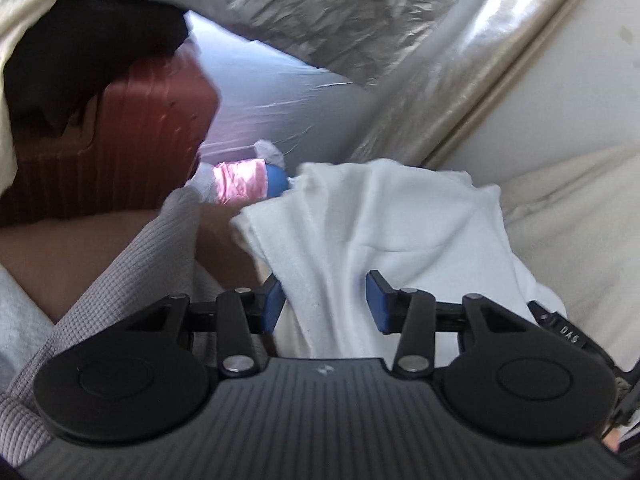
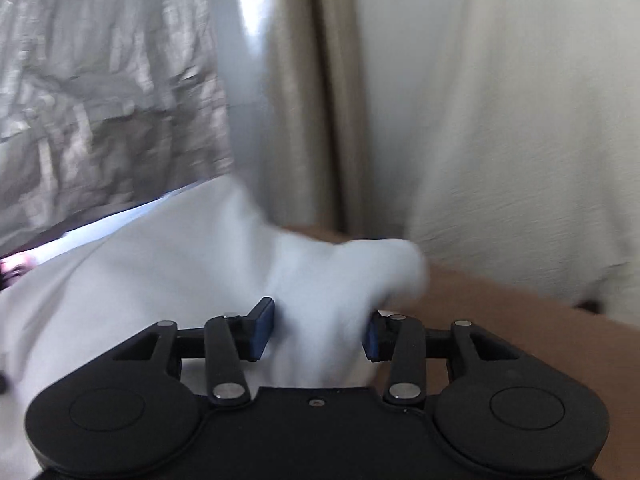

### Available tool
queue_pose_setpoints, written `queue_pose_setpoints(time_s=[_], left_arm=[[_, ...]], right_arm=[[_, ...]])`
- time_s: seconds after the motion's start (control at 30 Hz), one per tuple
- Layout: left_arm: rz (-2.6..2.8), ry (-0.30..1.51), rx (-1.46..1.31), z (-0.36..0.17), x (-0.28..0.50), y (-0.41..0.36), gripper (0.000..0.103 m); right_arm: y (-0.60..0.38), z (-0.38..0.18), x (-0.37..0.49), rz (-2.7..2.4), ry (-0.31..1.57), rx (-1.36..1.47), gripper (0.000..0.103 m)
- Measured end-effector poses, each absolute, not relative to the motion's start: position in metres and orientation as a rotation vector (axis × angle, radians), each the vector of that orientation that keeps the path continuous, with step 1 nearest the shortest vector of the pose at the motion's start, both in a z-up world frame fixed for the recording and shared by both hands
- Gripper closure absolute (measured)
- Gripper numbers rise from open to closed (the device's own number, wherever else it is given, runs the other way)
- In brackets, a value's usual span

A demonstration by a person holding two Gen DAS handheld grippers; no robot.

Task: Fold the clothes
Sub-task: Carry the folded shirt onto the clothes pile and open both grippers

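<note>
White cloth sits right between both claws, running fwd from each.
Left gripper & right gripper: blue pads apart, soft white folded cotton garment lying loose between, unpinched.

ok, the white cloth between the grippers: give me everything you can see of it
The white cloth is soft, towel-like fabric with a fuzzy nap, bunched in loose folds, not flat. In the left wrist view it runs up between the spread blue pads of the left gripper, a gap showing at the right pad. In the right wrist view a blurred hump of it sits between the right gripper pads, over a brown surface. Neither visibly pinches it.
</note>
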State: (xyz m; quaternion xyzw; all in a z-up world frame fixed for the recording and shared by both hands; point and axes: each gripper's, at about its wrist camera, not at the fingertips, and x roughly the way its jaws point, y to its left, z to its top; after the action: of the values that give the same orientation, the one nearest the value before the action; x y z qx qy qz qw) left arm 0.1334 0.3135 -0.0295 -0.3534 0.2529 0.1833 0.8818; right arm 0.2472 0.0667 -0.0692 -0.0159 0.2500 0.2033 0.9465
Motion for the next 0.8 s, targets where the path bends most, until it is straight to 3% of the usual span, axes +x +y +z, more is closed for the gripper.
queue_pose_setpoints(time_s=[0.2,0.3,0.5,0.8], left_arm=[[0.254,0.395,-0.641,0.008,0.125,0.294,0.061],[0.214,0.339,-0.661,0.015,0.121,0.291,0.061],[0.263,0.490,-0.606,0.001,0.131,0.276,0.060],[0.316,0.581,-0.521,-0.007,0.142,0.261,0.057]], right_arm=[[0.053,-0.035,0.165,0.496,0.306,-0.042,0.052],[0.059,-0.035,0.158,0.565,0.414,0.022,0.050],[0.079,-0.082,0.166,0.587,0.540,-0.127,0.049],[0.074,-0.090,0.164,0.608,0.492,-0.104,0.048]])
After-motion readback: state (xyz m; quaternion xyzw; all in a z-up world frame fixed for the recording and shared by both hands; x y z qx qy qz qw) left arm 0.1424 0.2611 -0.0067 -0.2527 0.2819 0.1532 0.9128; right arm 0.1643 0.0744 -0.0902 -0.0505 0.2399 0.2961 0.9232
